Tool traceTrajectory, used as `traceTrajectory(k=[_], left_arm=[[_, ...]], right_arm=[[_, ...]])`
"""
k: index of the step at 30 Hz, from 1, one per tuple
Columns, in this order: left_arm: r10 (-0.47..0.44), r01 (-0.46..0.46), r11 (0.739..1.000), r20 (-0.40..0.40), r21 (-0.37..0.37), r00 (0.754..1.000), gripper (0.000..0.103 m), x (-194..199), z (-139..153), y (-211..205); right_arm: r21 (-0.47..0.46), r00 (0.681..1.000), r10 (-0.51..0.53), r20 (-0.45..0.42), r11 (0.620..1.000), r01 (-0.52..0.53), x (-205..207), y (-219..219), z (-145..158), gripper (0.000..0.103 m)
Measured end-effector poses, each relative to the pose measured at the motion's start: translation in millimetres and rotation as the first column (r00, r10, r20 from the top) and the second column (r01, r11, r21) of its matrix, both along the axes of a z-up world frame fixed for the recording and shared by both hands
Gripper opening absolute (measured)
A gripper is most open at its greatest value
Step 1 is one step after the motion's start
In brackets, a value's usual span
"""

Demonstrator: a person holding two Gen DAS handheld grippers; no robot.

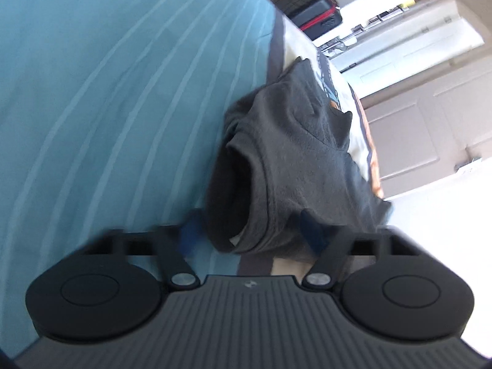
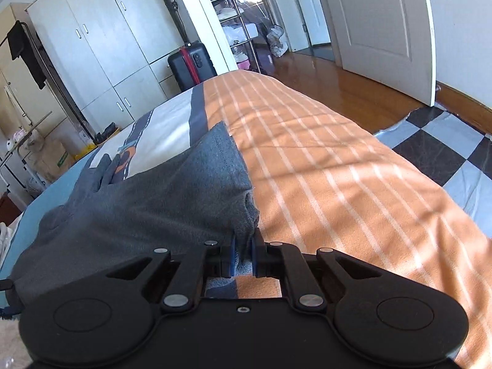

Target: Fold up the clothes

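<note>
A dark grey garment point(image 1: 295, 141) lies bunched on the bed, its sleeve or neck opening point(image 1: 233, 190) facing the left wrist camera. My left gripper point(image 1: 252, 230) is open, its blue pads point(image 1: 313, 230) spread wide on either side of the near end of the cloth. In the right wrist view the same grey garment point(image 2: 160, 190) spreads to the left over the bedspread. My right gripper point(image 2: 243, 246) is shut on the garment's near corner, with cloth pinched between the blue pads point(image 2: 232, 255).
The bedspread is teal with pale stripes point(image 1: 107, 107) on one side, orange with white stripes point(image 2: 323, 160) on the other, with a white and dark band between. Beyond the bed stand a black suitcase point(image 2: 192, 61), a wardrobe point(image 2: 101, 46), a white door point(image 2: 378, 30) and a chequered mat point(image 2: 446, 147).
</note>
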State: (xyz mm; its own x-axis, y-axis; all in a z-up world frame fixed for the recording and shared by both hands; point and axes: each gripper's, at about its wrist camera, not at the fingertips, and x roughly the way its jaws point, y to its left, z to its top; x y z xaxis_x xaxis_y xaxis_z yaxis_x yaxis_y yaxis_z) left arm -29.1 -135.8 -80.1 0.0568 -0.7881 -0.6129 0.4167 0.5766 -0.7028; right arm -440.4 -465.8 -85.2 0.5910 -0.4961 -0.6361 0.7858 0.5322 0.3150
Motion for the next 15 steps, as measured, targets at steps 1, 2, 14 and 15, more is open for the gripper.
traceTrajectory(k=[1,2,14,15], left_arm=[[-0.003,0.003,1.0,0.031,-0.008,1.0,0.002,-1,8,3],[-0.005,0.006,1.0,0.061,-0.016,0.998,0.002,-3,17,5],[-0.114,0.085,0.963,0.1,0.255,0.989,0.007,-13,-2,-10],[-0.12,0.089,0.962,0.108,0.258,0.987,0.009,-12,2,-10]], right_arm=[[0.006,1.0,-0.003,0.008,1.0,0.003,-1,0,-1,0.01],[-0.005,1.0,-0.002,0.016,1.0,0.003,-1,1,5,0.01],[0.161,0.995,-0.096,0.014,0.983,0.092,-11,-7,-4,0.01],[0.155,0.995,-0.096,0.016,0.984,0.093,-11,-5,-4,0.01]])
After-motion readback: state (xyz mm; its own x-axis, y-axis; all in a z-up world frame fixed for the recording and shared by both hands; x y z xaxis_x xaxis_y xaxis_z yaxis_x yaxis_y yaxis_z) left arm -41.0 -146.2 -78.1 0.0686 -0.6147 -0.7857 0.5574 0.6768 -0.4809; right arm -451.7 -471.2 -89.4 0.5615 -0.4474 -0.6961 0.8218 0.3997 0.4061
